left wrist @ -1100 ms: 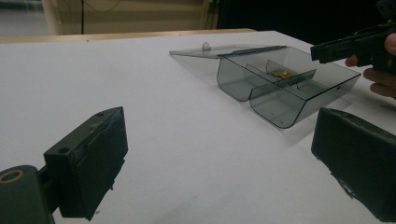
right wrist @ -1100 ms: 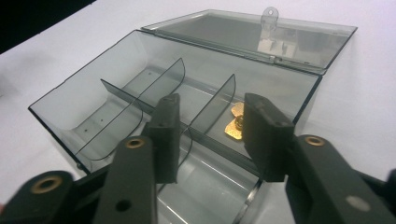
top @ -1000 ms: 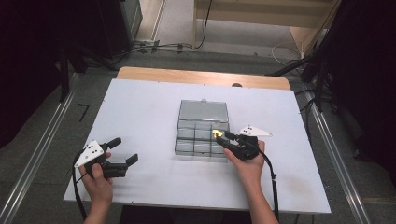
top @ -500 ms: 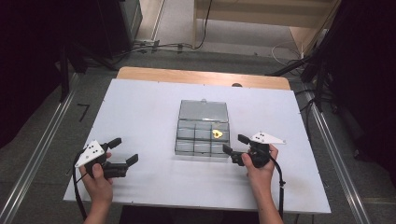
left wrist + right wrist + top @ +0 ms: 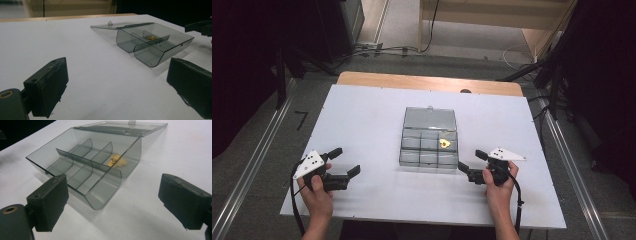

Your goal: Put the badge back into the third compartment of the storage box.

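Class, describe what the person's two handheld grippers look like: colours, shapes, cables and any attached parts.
Both the left gripper and the right gripper are black, each with two blocky rectangular jaws. Each carries a pale three-cornered plate on top, dotted with small holes. A black cable trails from each along the bare forearm; no sleeves show.

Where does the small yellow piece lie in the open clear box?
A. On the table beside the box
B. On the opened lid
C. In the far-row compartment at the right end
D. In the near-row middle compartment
C: in the high view the yellow piece sits in the divided box's far-right compartment.
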A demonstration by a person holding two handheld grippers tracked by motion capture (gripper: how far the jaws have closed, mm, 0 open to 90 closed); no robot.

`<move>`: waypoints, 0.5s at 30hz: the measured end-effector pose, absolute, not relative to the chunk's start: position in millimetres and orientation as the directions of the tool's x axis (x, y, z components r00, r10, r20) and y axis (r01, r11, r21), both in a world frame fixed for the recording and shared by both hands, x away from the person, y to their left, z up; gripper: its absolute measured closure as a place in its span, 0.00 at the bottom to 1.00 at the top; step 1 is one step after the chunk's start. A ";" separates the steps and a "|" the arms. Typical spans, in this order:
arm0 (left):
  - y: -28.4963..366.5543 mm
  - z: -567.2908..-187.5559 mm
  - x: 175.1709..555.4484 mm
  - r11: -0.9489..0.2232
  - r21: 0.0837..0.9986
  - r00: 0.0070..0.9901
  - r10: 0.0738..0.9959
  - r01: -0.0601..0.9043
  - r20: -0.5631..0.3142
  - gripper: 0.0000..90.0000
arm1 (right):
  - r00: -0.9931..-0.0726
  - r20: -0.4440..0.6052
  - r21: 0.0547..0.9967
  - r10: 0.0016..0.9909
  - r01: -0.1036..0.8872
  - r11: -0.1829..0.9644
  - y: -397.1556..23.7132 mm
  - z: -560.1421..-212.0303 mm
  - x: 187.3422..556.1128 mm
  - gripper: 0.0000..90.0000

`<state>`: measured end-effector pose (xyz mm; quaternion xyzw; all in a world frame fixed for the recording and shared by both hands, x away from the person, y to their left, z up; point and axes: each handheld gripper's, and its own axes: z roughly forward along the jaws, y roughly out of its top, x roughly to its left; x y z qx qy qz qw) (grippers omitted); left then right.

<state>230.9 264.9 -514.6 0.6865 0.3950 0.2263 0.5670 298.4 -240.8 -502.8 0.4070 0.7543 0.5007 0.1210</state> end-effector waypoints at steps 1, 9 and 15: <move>264.9 -514.6 231.1 -0.048 0.957 0.586 0.799 0.286 -0.136 0.05 | -0.637 0.227 0.853 0.737 0.495 0.165 -242.0 -503.2 297.8 0.09; 264.0 -515.0 232.3 -0.056 0.954 0.587 0.798 0.293 -0.134 0.05 | -0.634 0.217 0.852 0.742 0.494 0.173 -249.3 -502.7 295.3 0.09; 263.3 -515.1 232.9 -0.065 0.952 0.589 0.798 0.298 -0.130 0.05 | -0.621 0.223 0.853 0.751 0.498 0.159 -257.7 -503.5 293.3 0.09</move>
